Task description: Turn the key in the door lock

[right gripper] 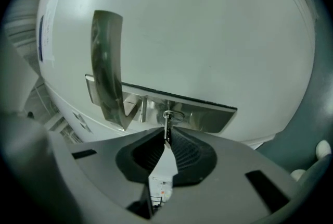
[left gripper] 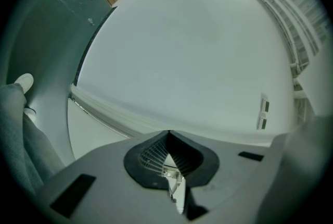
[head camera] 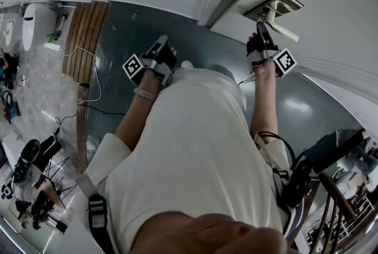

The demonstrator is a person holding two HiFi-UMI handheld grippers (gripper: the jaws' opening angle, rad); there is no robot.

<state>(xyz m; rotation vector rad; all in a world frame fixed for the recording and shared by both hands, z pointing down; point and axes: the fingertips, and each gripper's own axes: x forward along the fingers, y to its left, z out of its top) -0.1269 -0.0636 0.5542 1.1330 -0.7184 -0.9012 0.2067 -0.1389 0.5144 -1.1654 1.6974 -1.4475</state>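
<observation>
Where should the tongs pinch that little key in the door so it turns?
Pinch the key by its flat end sticking out of the lock plate. Come straight at the door and squeeze its two flat faces. The right tongs grip it that way.

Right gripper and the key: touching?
Touching. Right gripper view: the right gripper has its jaws pinched on the key, seated in the lock.

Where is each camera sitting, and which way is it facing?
Head view: on the person's head, looking steeply down at the torso, left gripper and right gripper.
Left gripper view: on that gripper, facing a white surface; shut empty fingers, a trouser leg.
Right gripper view: on that gripper, facing the door handle; fingers clamp the key.
Shared: door handle, in head and right gripper views.
</observation>
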